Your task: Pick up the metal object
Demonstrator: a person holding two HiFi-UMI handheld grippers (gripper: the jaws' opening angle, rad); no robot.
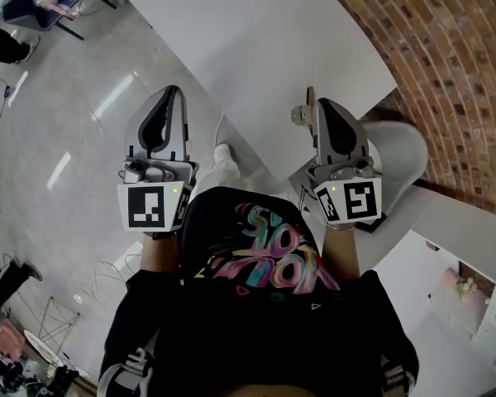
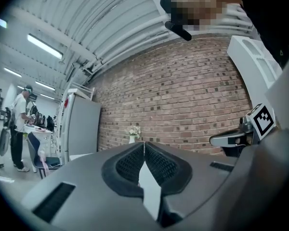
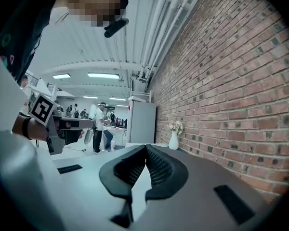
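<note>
Left gripper (image 1: 172, 94) and right gripper (image 1: 317, 104), 2 total, near 1 table (image 1: 256, 48).
Both have jaws pressed together, nothing between; 1 vase (image 3: 174, 140) near 1 wall (image 3: 241, 90).

The person holds the left gripper (image 1: 172, 96) and the right gripper (image 1: 314, 110) side by side, well apart, both pointing level and forward. The fingers of each are pressed together with nothing between them.
</note>
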